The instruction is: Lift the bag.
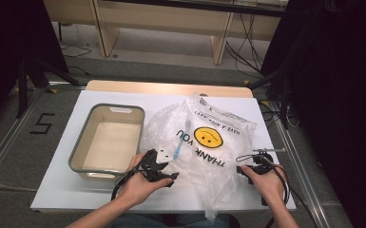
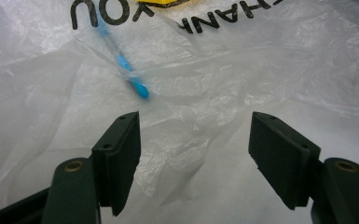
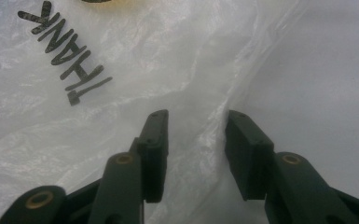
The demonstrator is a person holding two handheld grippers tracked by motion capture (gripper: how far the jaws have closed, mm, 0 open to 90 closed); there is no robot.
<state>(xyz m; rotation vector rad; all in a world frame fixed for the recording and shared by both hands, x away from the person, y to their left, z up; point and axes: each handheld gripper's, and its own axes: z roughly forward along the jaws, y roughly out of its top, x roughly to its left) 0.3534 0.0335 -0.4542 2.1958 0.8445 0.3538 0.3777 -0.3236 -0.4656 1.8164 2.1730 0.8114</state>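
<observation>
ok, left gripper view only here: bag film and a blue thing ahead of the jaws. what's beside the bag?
Observer: In the high view, a grey-rimmed tub sits just left of the plastic bag. It looks empty.
Operator: where's the other gripper?
Observer: The right gripper is at the bag's right edge, jaws open astride a ridge of film.
Operator: and the blue thing?
Observer: It's a thin blue stick inside the bag, running on to a pale end toward the table's far side.
</observation>
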